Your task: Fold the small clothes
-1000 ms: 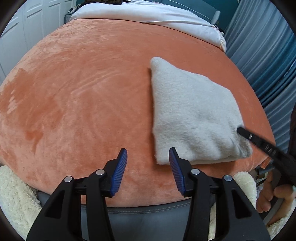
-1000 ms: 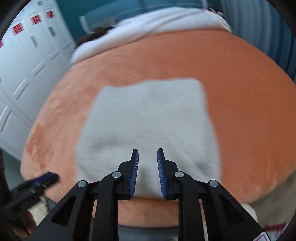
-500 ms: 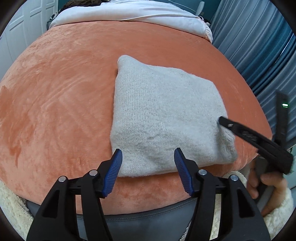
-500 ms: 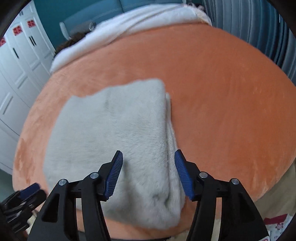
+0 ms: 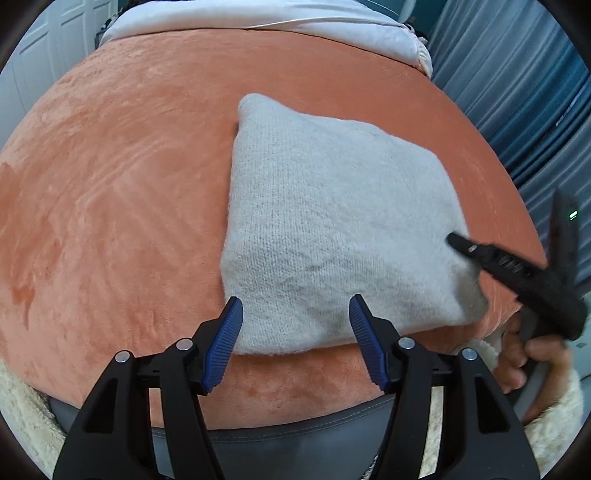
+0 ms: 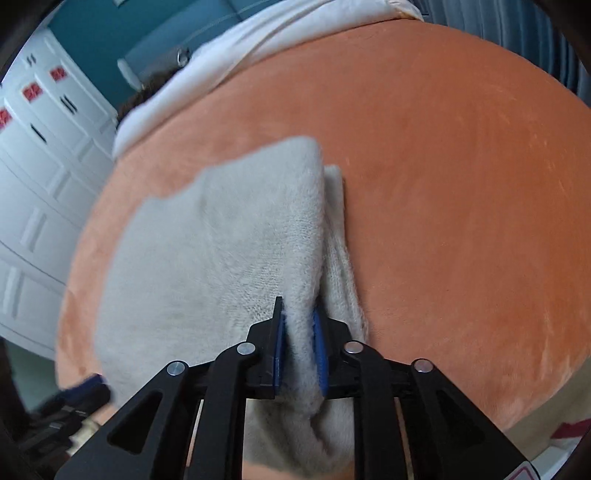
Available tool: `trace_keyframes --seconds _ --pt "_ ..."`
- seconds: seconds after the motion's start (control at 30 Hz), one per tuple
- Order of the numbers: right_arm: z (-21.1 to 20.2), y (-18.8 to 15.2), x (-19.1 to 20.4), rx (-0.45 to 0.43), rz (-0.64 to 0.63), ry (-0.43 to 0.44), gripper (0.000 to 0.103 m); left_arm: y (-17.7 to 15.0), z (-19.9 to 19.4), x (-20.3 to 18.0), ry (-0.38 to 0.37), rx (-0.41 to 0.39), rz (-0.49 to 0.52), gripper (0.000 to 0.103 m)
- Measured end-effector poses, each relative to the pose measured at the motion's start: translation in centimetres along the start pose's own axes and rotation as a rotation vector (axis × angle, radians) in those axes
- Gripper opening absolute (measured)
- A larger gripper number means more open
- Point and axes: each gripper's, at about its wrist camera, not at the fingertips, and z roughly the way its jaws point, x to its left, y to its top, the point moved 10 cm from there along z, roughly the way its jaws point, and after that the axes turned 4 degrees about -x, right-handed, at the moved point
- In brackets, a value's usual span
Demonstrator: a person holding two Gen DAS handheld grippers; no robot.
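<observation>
Left wrist view, lower centre of the frame: the left gripper (image 5: 295,325) hangs with its blue pads apart and nothing pressed between them, its fingertips framing the near edge of the folded grey knit garment (image 5: 332,229). That garment is a soft, fuzzy, roughly square bundle lying flat on the orange plush cover (image 5: 110,184), right of centre. At its right corner the right gripper (image 5: 458,242) reaches in from the right edge, held in a hand (image 5: 524,358) at lower right.

Right wrist view, bottom centre: the right gripper (image 6: 297,332) has its jaws closing, pads pinching a raised ridge of the garment (image 6: 207,258)'s folded edge, with a lower layer showing just to the right. The gripper tilts steeply down toward the cover (image 6: 461,203). Farther off, at the top of both frames, a white sheet (image 5: 258,18) crosses the cover's far end.
</observation>
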Motion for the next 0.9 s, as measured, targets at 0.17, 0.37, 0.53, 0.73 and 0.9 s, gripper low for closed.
trace_keyframes --seconds 0.17,0.37,0.53,0.73,0.9 --pt "-3.3 -1.5 -1.3 -0.025 0.106 0.011 0.041 -0.8 0.2 0.6 -0.003 0.016 -0.008 0.064" --pt "-3.4 -6.4 -1.3 0.074 0.217 0.073 0.056 -2.2 -0.2 1.4 0.000 0.028 -0.016 0.065" --pt "-1.9 -6.5 0.7 0.090 0.183 0.020 0.022 -3.5 -1.2 2.4 0.008 0.035 -0.018 0.065" --pt "-4.5 -2.9 11.2 -0.014 -0.139 0.023 0.011 -4.7 -3.4 6.0 0.033 0.010 -0.080 0.067" --pt "-5.5 -2.8 25.9 0.032 -0.250 0.378 0.009 -5.9 -5.4 9.5 0.070 -0.012 -0.174 0.067"
